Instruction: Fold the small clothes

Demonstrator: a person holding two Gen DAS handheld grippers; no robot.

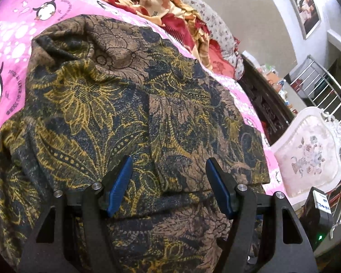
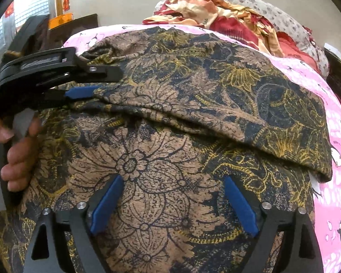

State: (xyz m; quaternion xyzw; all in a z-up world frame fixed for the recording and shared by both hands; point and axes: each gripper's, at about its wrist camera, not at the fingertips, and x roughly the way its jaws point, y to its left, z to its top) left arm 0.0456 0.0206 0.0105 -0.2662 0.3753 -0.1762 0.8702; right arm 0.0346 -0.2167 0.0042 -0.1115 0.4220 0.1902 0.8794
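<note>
Folding: batik-print garment lay doubled on the pink penguin bedsheet.
Left gripper: half open, empty.
Right gripper: wide, empty (fold released).
Advice: flatten before regripping.

The right tool is hovering with its jaws spread wide over the floral batik garment, nothing between them. At the left, a hand is holding the left tool against a fold.
</note>
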